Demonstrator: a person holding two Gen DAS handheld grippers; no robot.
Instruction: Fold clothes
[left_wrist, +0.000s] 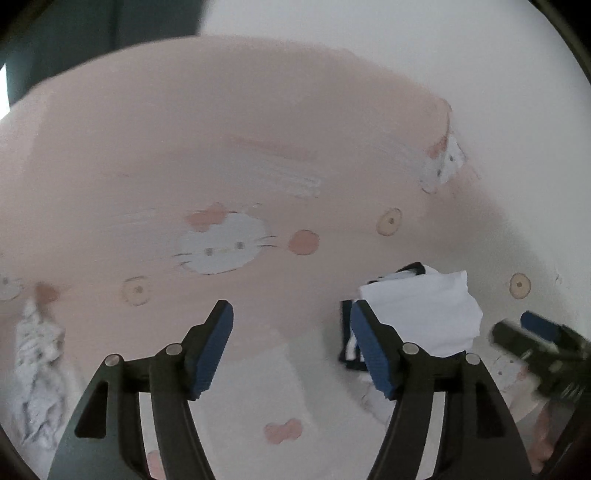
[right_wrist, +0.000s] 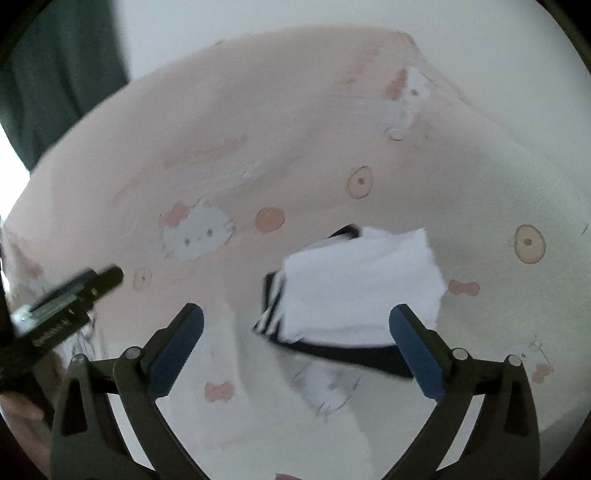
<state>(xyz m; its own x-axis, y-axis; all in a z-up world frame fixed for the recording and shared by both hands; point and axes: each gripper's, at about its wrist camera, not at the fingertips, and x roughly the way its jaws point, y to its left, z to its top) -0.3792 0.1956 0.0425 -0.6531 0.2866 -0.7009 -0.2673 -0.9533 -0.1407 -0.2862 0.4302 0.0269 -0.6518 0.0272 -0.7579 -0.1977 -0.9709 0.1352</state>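
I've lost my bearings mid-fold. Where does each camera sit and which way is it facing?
Left wrist: on the left tongs, looking down at the pink sheet; own open blue pads, the right tongs at right.
Right wrist: on the right tongs, looking down at the folded garment; own open pads, the left tongs at left.
Shared: the garment, the sheet, the cat face.

A pink bedsheet (left_wrist: 221, 122) printed with cat faces, bows and rings spread beneath and ahead of my jaws; a dark green curtain (right_wrist: 62, 74) hung beyond it, far off to my upper left.
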